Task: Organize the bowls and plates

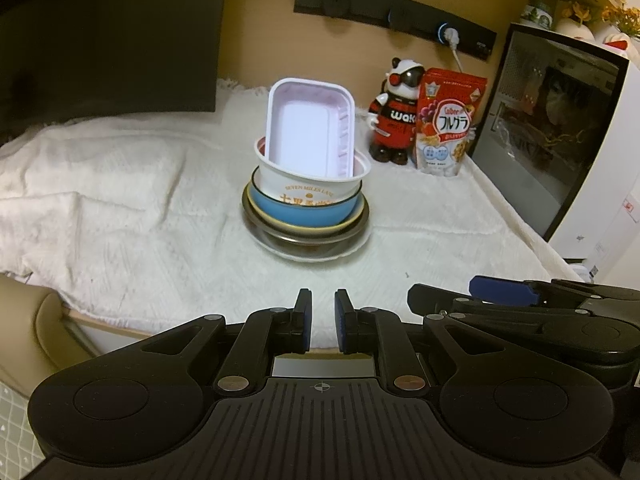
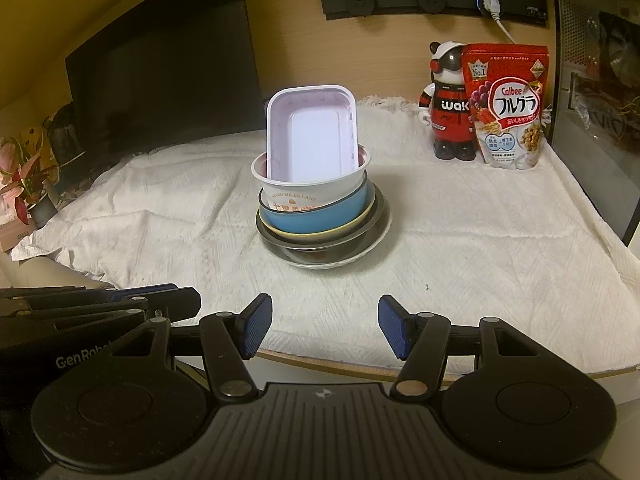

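One stack of dishes stands mid-table on the white cloth [image 1: 120, 200]. From the bottom up it holds a white plate [image 2: 332, 266], a dark bowl [image 2: 320, 246], a yellowish bowl, a blue bowl [image 1: 304, 214] [image 2: 316, 220] and a white printed paper bowl [image 1: 312, 188] [image 2: 316, 192]. A white rectangular tray [image 1: 308, 128] [image 2: 312, 132] leans upright inside the paper bowl. My left gripper [image 1: 323, 312] hovers over the table's near edge, shut with nothing held. Beside it my right gripper [image 2: 326, 328] stands open and empty, also short of the stack.
A panda figure [image 2: 448, 108] and a red cereal bag [image 2: 506, 108] stand at the back right beside a glass-sided computer case [image 1: 552, 128]. A dark monitor [image 2: 160, 60] fills the back left, with a potted plant [image 2: 24, 176] further left. A power strip [image 2: 432, 0] runs along the wall.
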A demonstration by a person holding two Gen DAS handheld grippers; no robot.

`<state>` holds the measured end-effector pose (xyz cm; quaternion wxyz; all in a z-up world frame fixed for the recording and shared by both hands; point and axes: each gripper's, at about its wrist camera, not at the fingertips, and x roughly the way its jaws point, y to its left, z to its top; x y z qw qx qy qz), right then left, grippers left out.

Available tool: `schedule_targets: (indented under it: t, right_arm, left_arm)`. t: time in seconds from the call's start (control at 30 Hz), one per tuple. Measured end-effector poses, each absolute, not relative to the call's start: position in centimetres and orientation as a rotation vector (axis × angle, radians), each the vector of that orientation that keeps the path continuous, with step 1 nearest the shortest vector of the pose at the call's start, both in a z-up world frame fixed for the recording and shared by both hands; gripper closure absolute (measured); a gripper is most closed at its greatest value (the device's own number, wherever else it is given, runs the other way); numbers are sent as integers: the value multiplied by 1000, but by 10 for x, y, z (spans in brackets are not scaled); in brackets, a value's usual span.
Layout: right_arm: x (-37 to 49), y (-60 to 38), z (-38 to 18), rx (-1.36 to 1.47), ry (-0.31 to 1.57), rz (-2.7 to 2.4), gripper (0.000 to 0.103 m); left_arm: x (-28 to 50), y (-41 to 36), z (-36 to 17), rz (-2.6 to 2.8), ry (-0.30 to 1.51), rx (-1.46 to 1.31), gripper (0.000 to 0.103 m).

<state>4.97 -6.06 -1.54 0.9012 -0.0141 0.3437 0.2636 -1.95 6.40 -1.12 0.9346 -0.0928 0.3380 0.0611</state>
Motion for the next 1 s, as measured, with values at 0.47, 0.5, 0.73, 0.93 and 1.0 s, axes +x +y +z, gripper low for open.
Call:
schedule_targets:
  t: [0.47, 0.5, 0.73, 0.93, 1.0]
  right_arm:
    - [48, -62, -15, -33, 715, 548, 44]
    - [48, -62, -15, -33, 714, 548, 44]
    - [48, -62, -15, -33, 714, 550, 44]
    - [49, -62, -15, -33, 713, 550, 44]
    - [48, -61, -15, -33, 713, 549, 44]
  left_arm:
    - [-21, 63, -9, 129, 690, -193, 88]
    - [-21, 63, -9, 129, 690, -193, 88]
    - [-21, 63, -10, 128, 690, -194, 88]
    - [-21, 63, -10, 128, 690, -194, 88]
    - [-21, 63, -10, 128, 690, -195, 88]
